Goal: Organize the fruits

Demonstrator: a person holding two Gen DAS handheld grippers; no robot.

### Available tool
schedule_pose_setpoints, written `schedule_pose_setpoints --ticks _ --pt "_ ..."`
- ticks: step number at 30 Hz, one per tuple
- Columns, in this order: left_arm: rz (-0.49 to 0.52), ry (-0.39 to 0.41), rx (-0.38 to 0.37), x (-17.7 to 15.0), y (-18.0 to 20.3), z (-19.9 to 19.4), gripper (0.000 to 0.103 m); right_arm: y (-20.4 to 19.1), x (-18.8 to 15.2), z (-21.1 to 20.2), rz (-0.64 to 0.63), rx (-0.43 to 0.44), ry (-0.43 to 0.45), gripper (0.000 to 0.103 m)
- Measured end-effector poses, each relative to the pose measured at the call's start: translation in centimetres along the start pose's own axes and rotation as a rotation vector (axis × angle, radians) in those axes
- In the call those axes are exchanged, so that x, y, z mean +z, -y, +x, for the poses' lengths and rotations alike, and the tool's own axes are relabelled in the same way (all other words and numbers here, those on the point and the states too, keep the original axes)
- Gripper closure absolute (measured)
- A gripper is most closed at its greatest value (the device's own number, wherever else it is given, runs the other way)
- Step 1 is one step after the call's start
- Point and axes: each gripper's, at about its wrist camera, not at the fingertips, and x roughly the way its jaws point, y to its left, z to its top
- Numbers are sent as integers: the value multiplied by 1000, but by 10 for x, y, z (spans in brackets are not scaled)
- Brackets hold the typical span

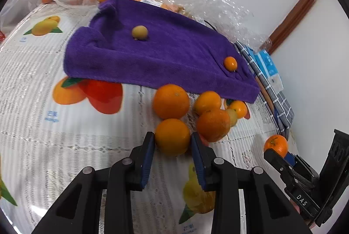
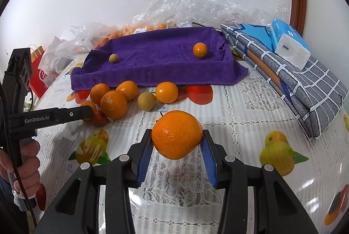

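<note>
My left gripper [image 1: 172,140] is shut on an orange [image 1: 172,137] at the near edge of a cluster of oranges [image 1: 212,123] on the table. My right gripper [image 2: 177,135] is shut on a larger orange [image 2: 177,134] and holds it just above the tablecloth. It also shows in the left wrist view [image 1: 276,143]. A purple towel [image 2: 157,59] covers a tray at the back; a small yellow-green fruit [image 2: 113,58] lies at its left and a small orange fruit [image 2: 200,49] at its right. Several oranges [image 2: 113,104] and a yellow-green fruit [image 2: 146,101] lie before the towel.
Clear plastic bags of oranges [image 2: 139,30] lie behind the towel. A folded grey checked cloth [image 2: 305,90] with a tissue pack [image 2: 290,44] sits at the right. A red paper bag [image 2: 40,79] stands at the left. The tablecloth [image 2: 240,103] is fruit-printed.
</note>
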Motion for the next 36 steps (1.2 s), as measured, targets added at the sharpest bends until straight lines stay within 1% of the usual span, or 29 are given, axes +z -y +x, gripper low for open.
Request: schedule_pose_setpoints --ticks 5,7,9,13,18,23,27,30,33,36 --pt "14 64 59 7 -1 -21 71 -1 11 -4 -16 -8 29 60" --pt "17 87 49 14 -3 -31 71 -1 20 -4 -16 -10 45 60" --pt "6 110 48 24 -5 -41 71 -2 30 -4 -19 -12 60 60" --pt "2 168 89 49 -10 -55 71 -2 54 -1 -29 -29 94 60" --pt "2 225 128 77 -15 -60 71 5 86 10 -26 -49 133 60" --pt "-24 229 124 104 -20 -44 71 9 115 28 -26 -61 153 60" --pt "-25 233 144 113 -22 -20 71 11 129 50 -16 -49 145 60" --pt "-14 234 151 111 -25 1 71 12 129 70 -8 -34 129 60" --pt "-5 210 154 107 -27 19 71 16 123 92 -11 -55 96 60" --pt "1 201 162 102 -27 29 71 20 119 101 -7 -61 80 60"
